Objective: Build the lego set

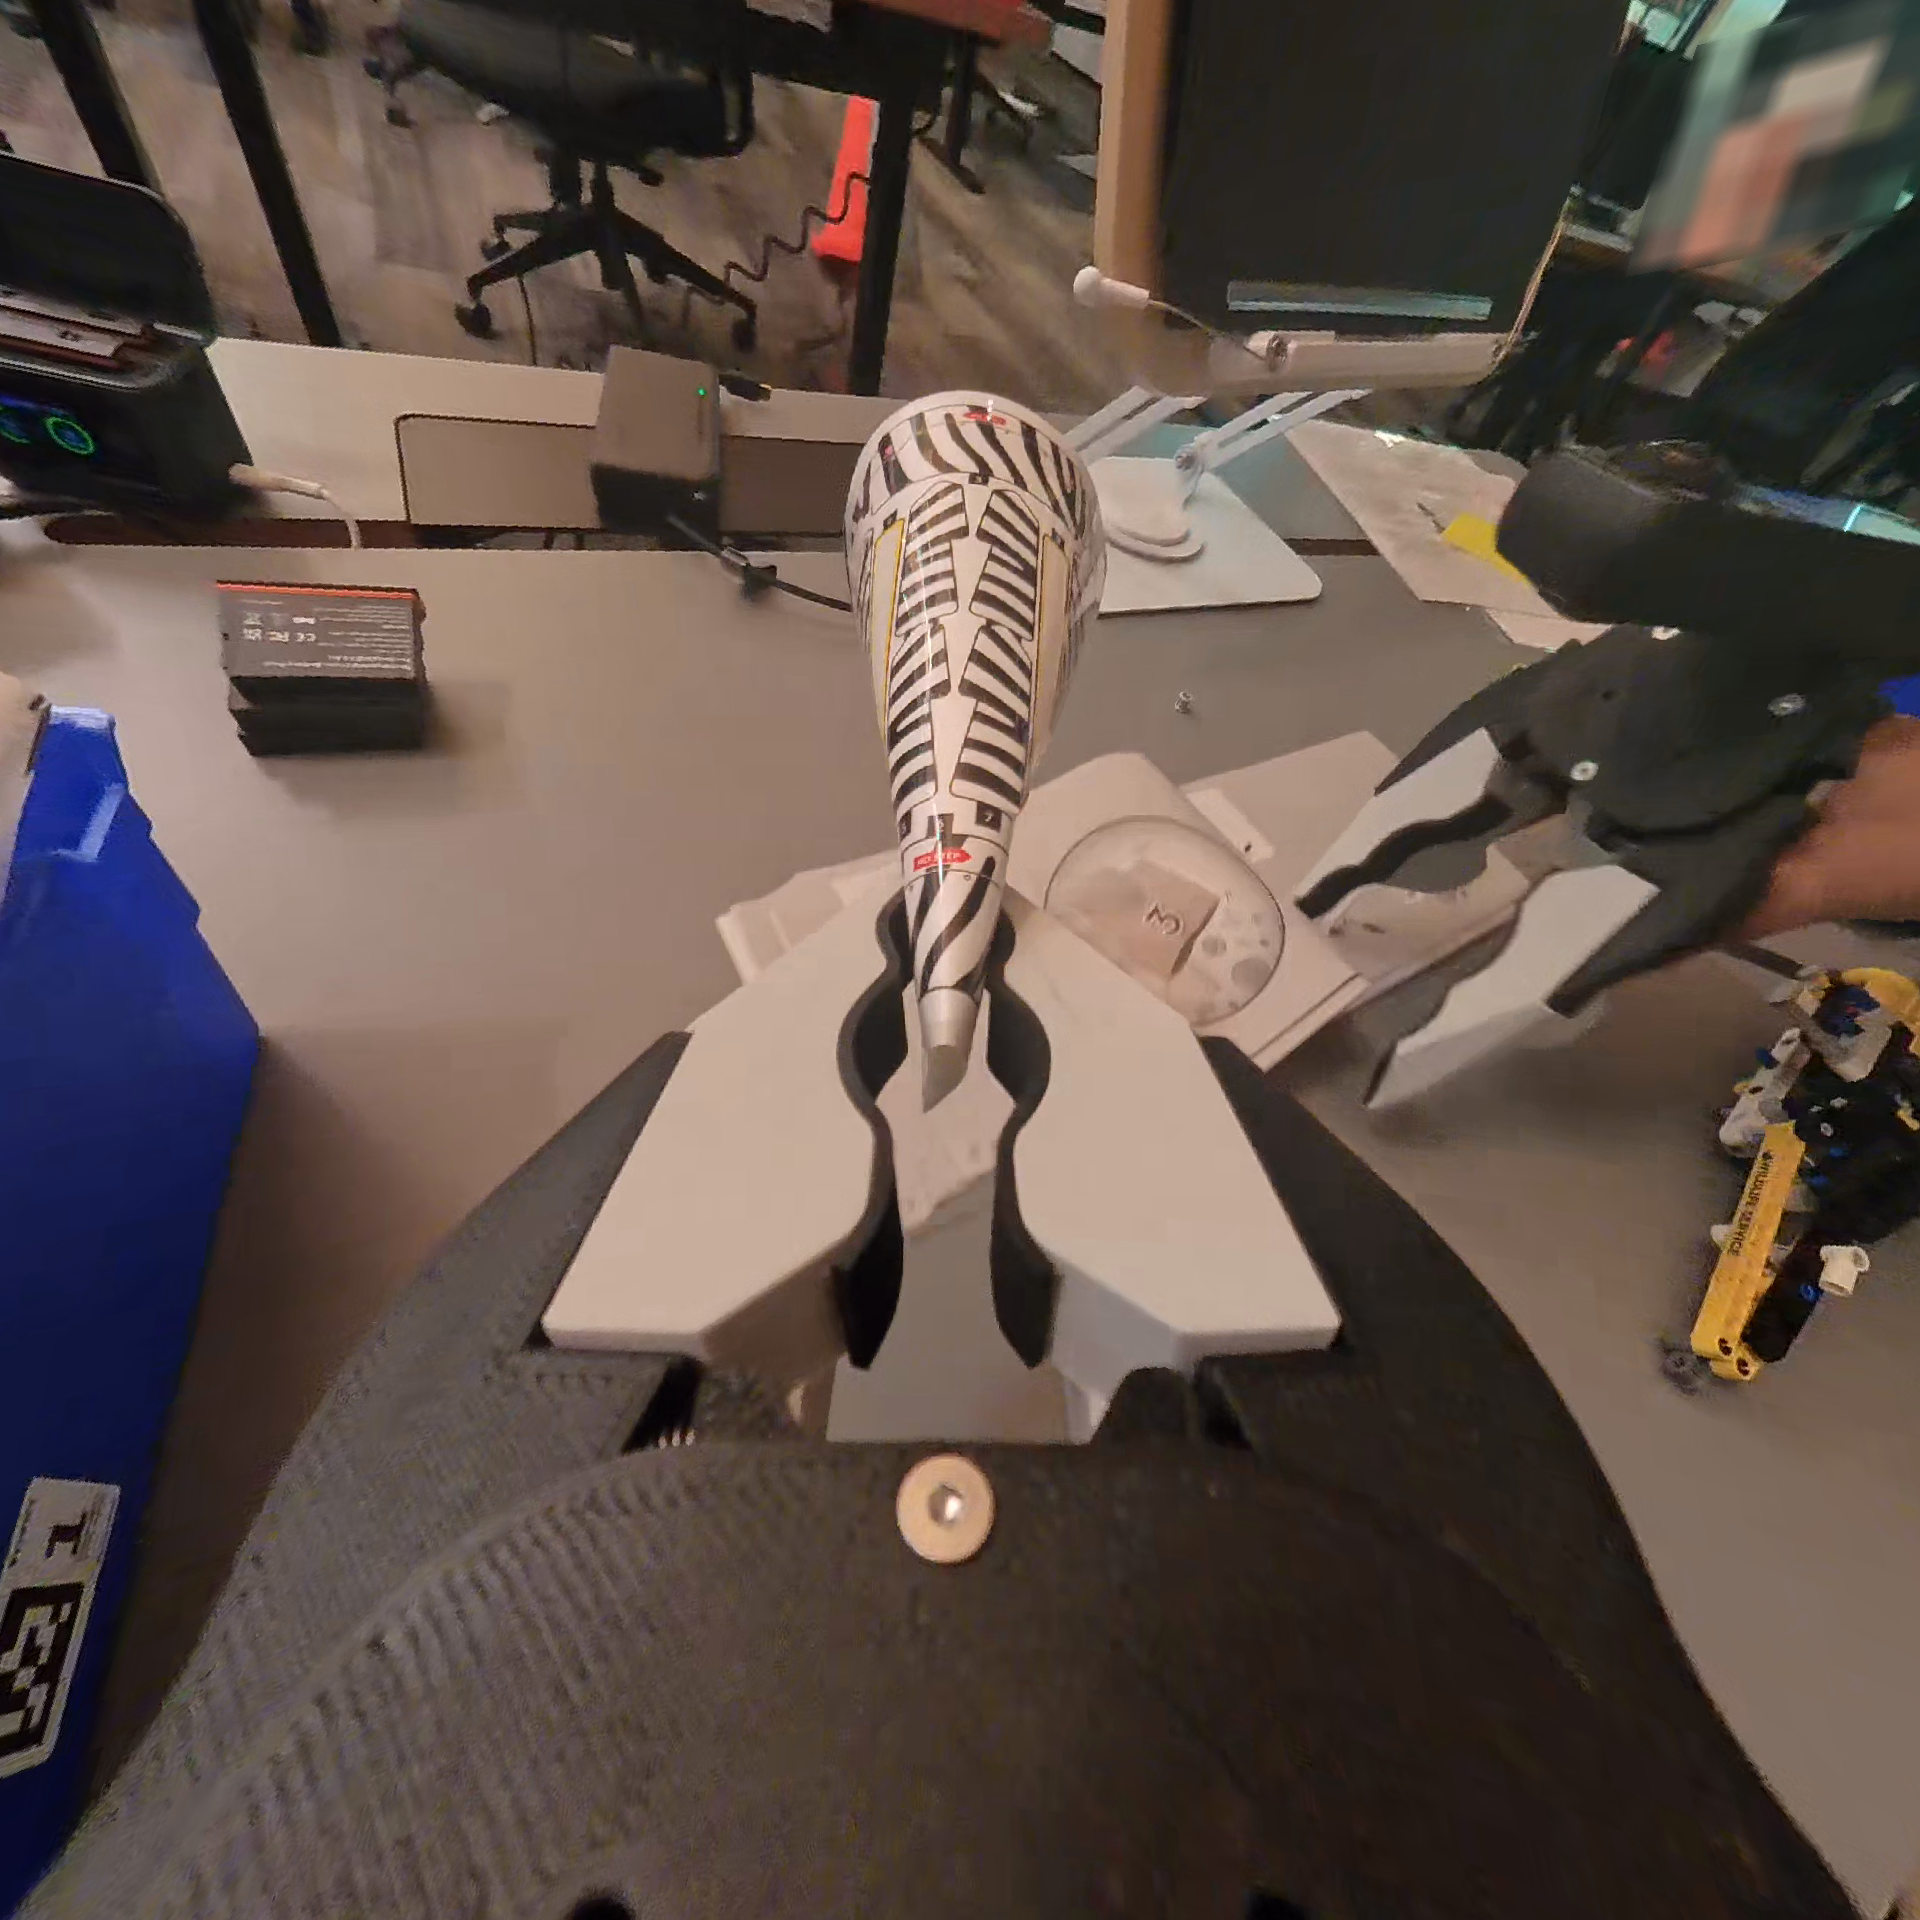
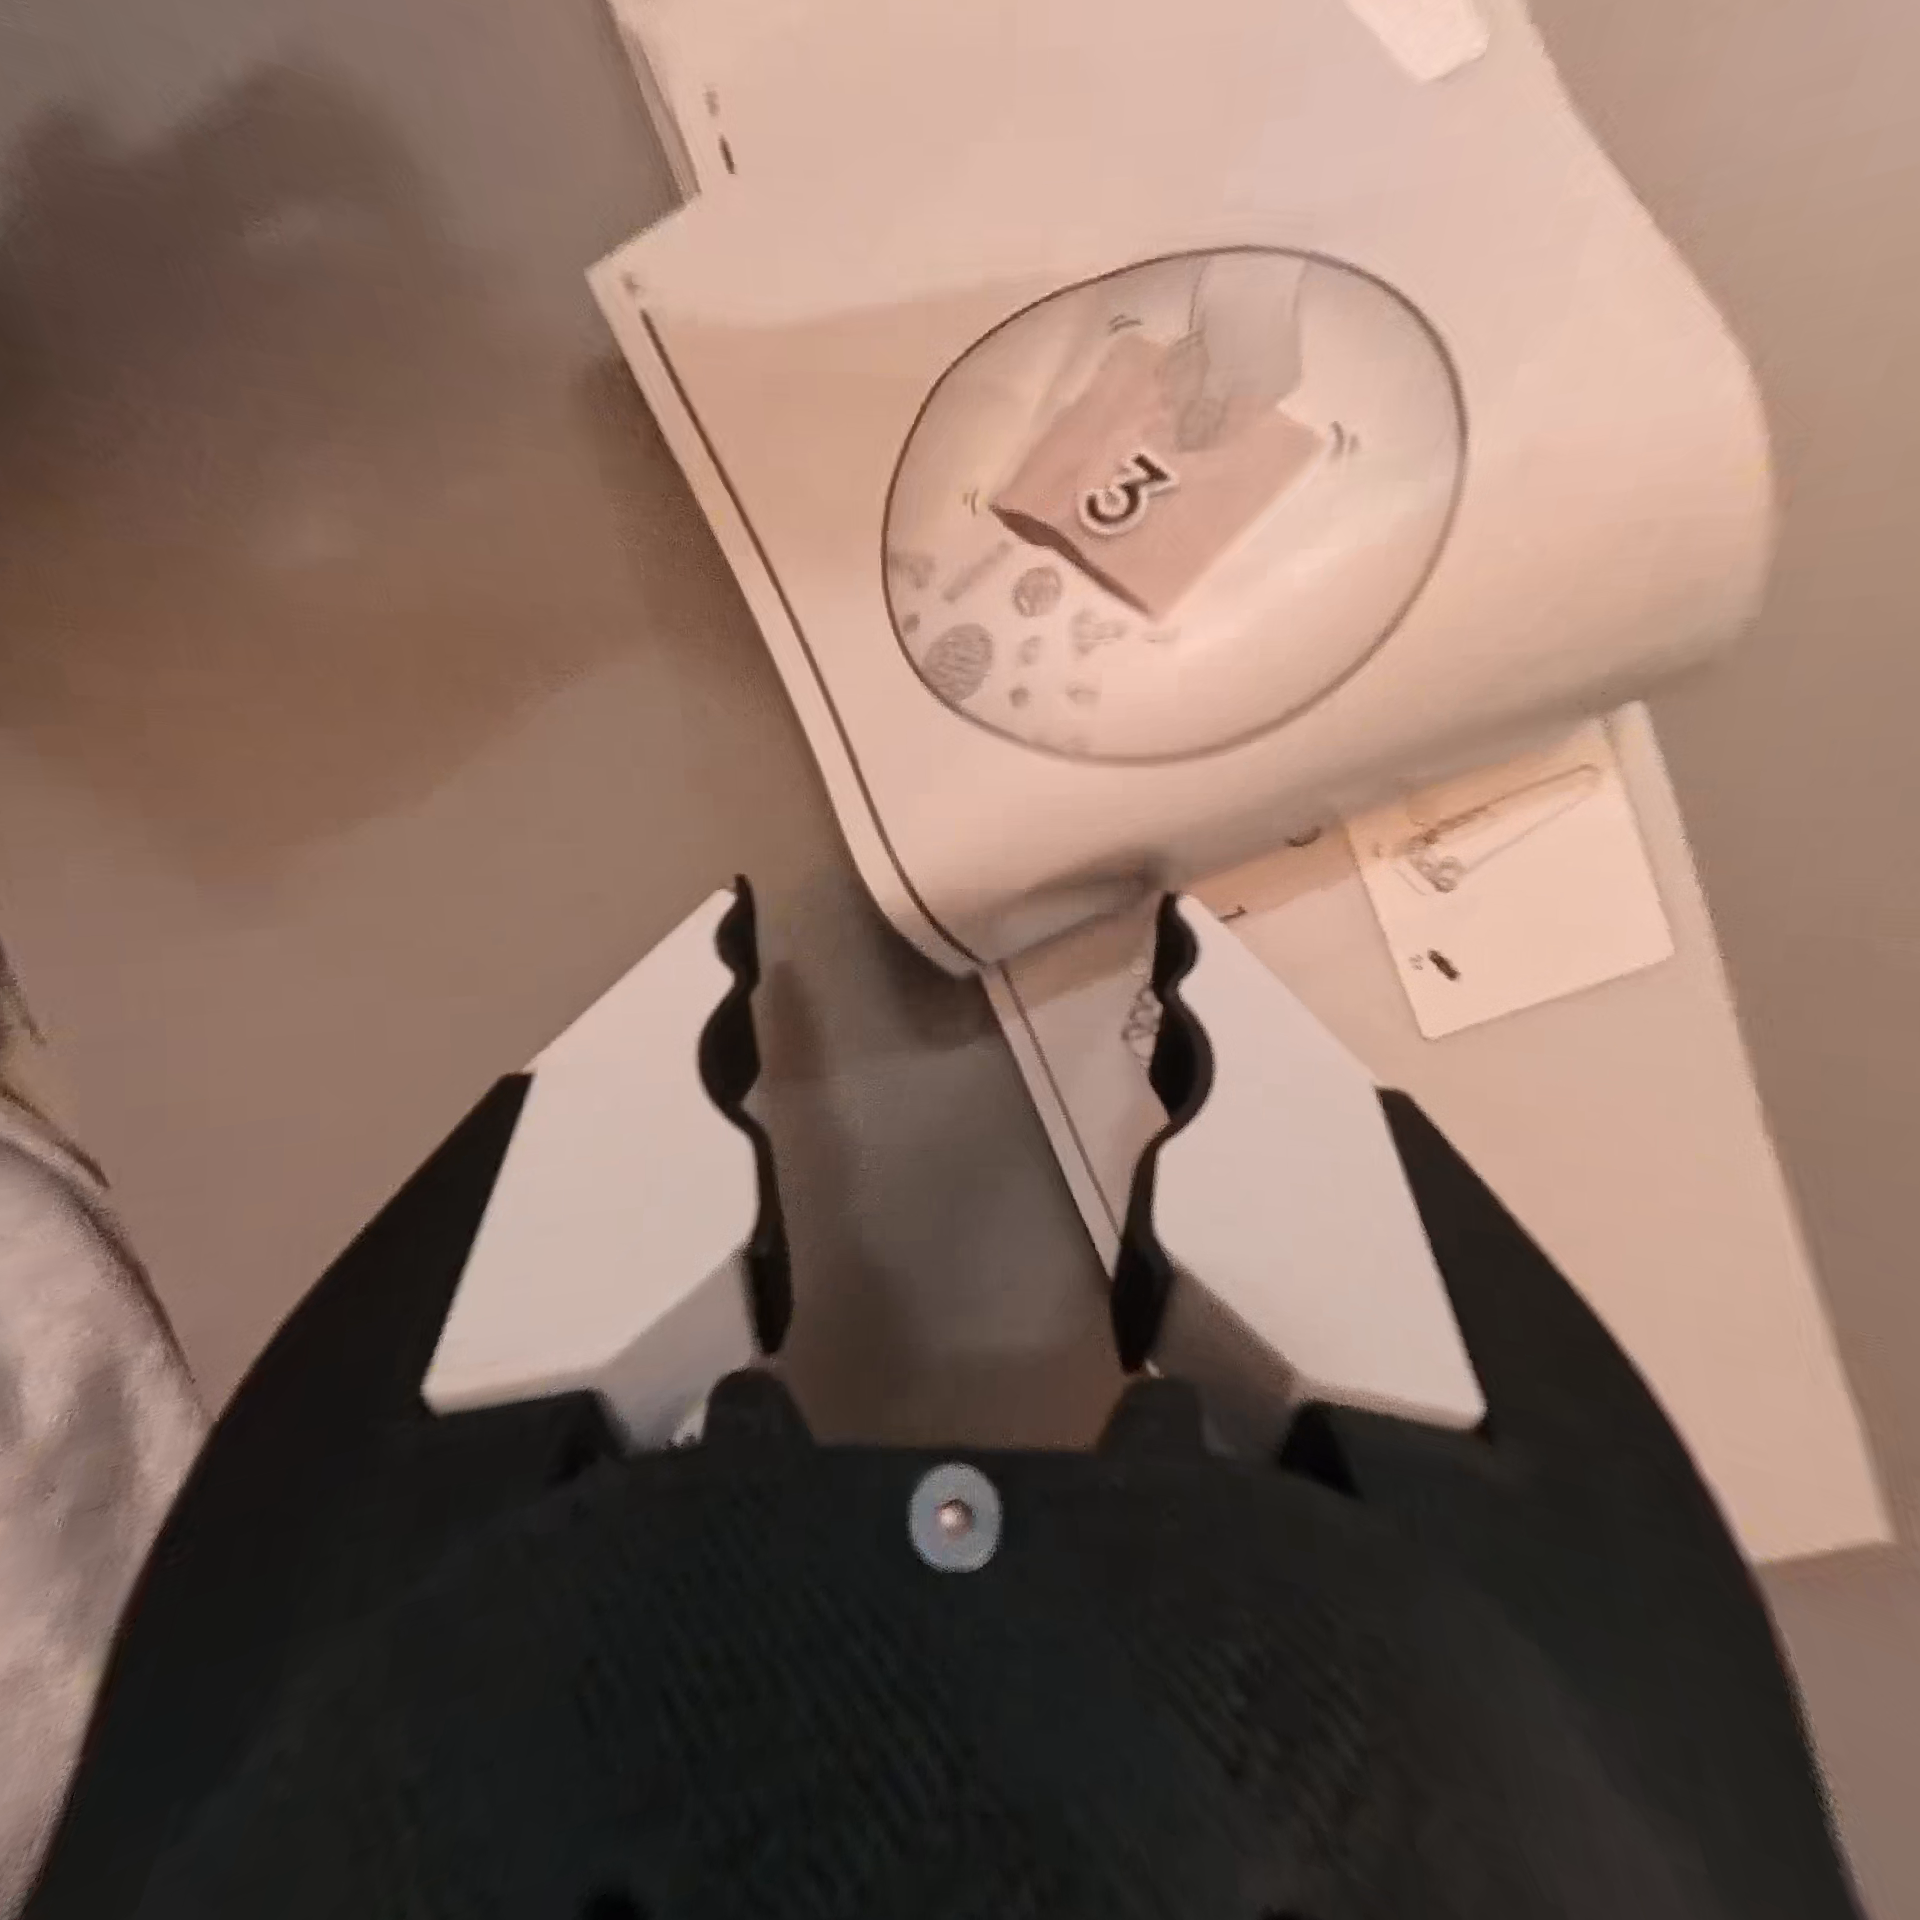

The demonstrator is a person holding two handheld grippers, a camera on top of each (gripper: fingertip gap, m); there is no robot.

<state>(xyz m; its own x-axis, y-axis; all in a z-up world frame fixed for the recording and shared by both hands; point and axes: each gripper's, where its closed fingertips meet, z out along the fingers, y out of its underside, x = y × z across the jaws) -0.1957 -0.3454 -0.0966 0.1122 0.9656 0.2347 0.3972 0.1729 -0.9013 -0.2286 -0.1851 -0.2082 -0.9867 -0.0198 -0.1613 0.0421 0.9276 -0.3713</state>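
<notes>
Grey worktop (image 1: 520,883) fills the left wrist view: the left gripper (image 1: 948,1023) pinches a striped sticker sheet (image 1: 966,644) upright over the booklet (image 1: 1174,904); the lego model (image 1: 1808,1164) lies near the right edge. Right wrist view: the right gripper (image 2: 956,997) gapes empty at the booklet's (image 2: 1143,364) corner.

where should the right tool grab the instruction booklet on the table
Take the raised curl of the instruction booklet at its near corner, coming in low from the edge nearest the right tool. That page bows up off the table, leaving a gap for one finger; the rest lies flat.
</notes>
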